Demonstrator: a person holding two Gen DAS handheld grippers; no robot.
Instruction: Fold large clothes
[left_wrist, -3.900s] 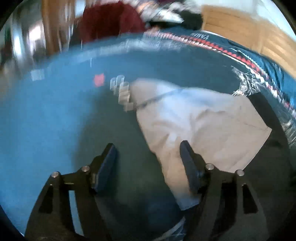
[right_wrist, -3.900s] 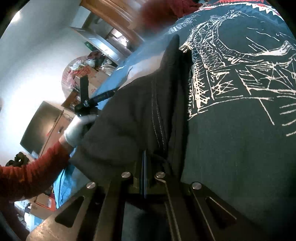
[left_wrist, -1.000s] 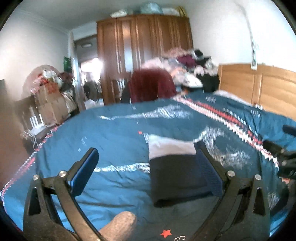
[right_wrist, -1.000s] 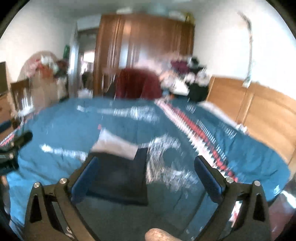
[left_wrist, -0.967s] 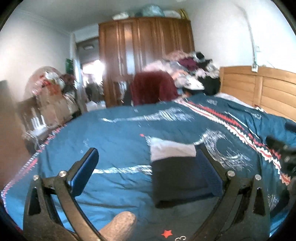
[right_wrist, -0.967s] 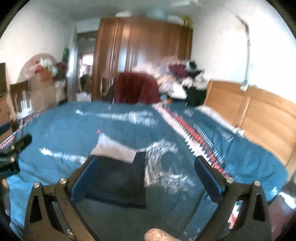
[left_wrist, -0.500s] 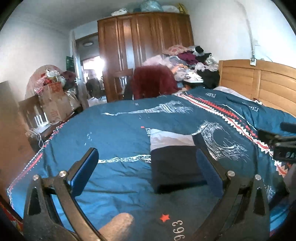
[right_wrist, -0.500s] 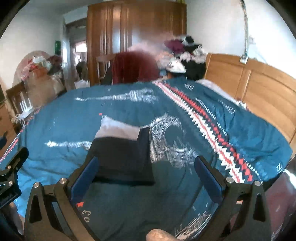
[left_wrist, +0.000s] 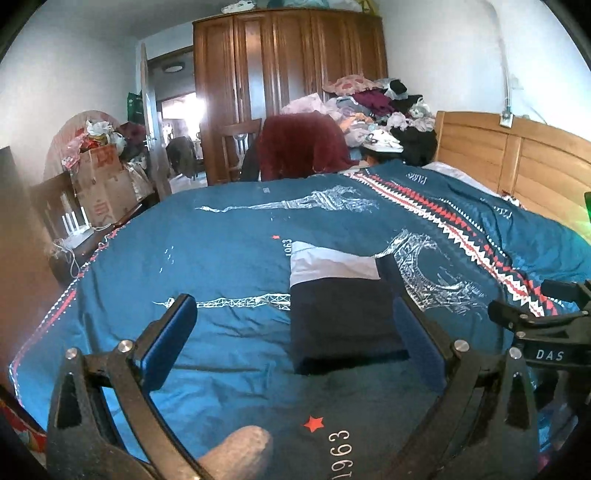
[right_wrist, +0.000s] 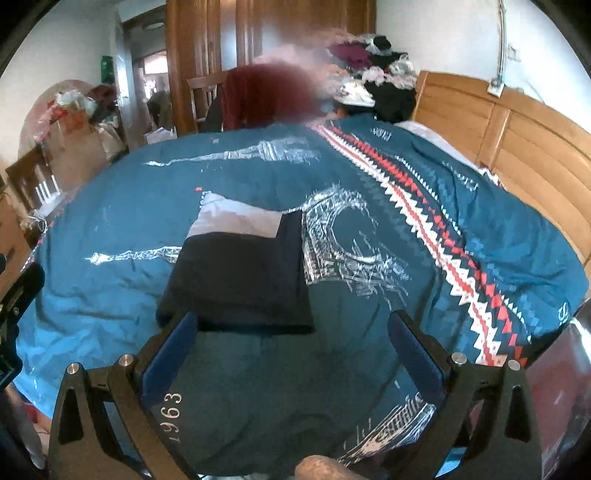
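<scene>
We hold both tools above the near end of the bed (left_wrist: 221, 258), and neither touches anything. The left tool (left_wrist: 295, 339) has its blue-padded fingers spread wide with nothing between them; the right tool (right_wrist: 291, 350) is spread just as wide and equally bare.

The folded garment (left_wrist: 340, 314) lies flat on the teal bedspread (right_wrist: 369, 369), near the middle of the bed — a dark, roughly square bundle with a pale grey panel showing at its far edge. In the left wrist view it sits just ahead of the tool's right finger; in the right wrist view it lies just ahead of the tool's left finger.

Beyond the bed stand a dark red draped chair (left_wrist: 303, 144), a heap of loose clothes (left_wrist: 373, 107) and a wooden wardrobe (left_wrist: 288, 74) — the wooden headboard (right_wrist: 517, 129) runs along the right.
</scene>
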